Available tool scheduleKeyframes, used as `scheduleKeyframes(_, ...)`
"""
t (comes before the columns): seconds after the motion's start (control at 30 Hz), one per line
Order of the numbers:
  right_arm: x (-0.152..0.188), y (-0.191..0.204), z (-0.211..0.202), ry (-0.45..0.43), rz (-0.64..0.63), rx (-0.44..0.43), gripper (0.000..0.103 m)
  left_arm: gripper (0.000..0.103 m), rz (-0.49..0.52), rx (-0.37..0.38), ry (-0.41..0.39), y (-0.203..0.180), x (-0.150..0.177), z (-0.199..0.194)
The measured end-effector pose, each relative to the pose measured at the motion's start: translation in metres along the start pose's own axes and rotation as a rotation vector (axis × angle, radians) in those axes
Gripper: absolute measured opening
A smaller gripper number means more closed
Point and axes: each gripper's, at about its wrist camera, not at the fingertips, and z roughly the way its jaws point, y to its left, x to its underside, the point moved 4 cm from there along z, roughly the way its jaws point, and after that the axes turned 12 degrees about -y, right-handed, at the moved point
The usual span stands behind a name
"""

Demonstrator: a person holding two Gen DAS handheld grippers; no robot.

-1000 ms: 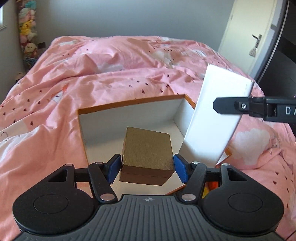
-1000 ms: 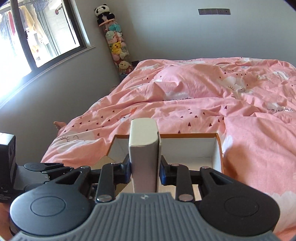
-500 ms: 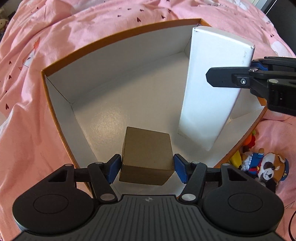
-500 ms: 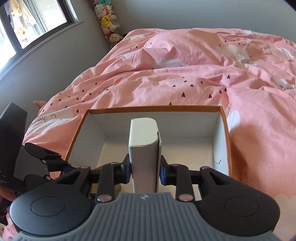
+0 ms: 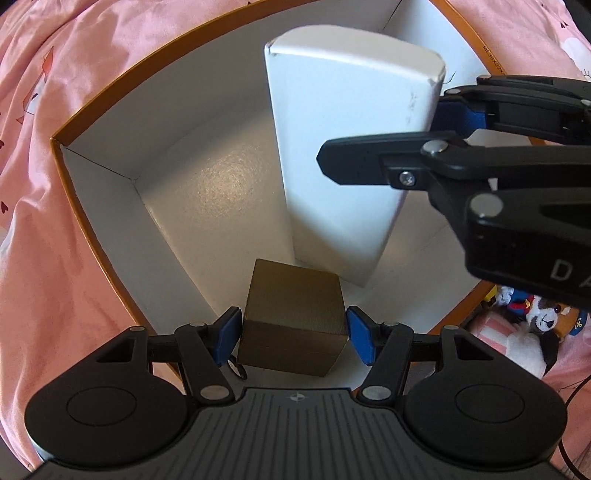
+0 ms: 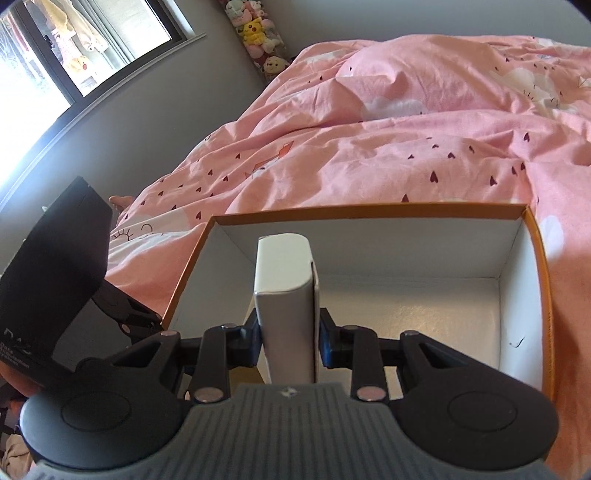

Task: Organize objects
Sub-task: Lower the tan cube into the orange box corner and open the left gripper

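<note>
A brown cube box [image 5: 295, 317] sits between the blue pads of my left gripper [image 5: 294, 334], which is shut on it and points down over the near part of an open box with an orange rim and white inside [image 5: 122, 229]. A tall white box [image 5: 332, 147] stands tilted just behind the cube. My right gripper [image 5: 399, 129] comes in from the right and is shut on it. In the right wrist view the white box [image 6: 284, 288] is pinched in that gripper [image 6: 290, 341] over the open box [image 6: 388, 251]. Whether either held box touches the floor is hidden.
The open box lies on a bed with a pink duvet [image 6: 406, 129]. A plush dog [image 5: 543, 321] and other toys lie by the box's lower right edge. A window [image 6: 55, 55] and a stack of plush toys [image 6: 258, 33] are at the far wall.
Both grippers have come down into the open box with their boxes still held. The left view has tipped from looking across the bed to looking straight down. The white box now stands closer to the cube.
</note>
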Motion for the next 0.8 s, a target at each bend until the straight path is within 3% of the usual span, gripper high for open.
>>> scheduleKeyframes(0.23,0.019,-0.005,0.024,0.101,0.093,-0.057,0.031,0.072,0.049,-0.026,0.036,-0.002,0.007,0.009)
scheduleKeyframes(0.4,0.020,-0.003,0.024,0.103,0.075,-0.045,0.031,0.072,0.085,-0.034,0.059,-0.001,0.015,0.011)
scheduleKeyframes(0.57,0.014,-0.007,0.024,0.092,0.074,-0.026,0.031,0.057,0.115,-0.042,0.057,0.000,0.023,0.009)
scheduleKeyframes(0.67,0.014,-0.008,0.024,0.093,0.070,-0.019,0.031,0.053,0.158,-0.042,0.064,0.001,0.029,0.011)
scheduleKeyframes(0.8,0.013,-0.010,0.021,0.093,0.067,-0.005,0.031,0.053,0.087,-0.059,0.061,0.007,0.030,0.008)
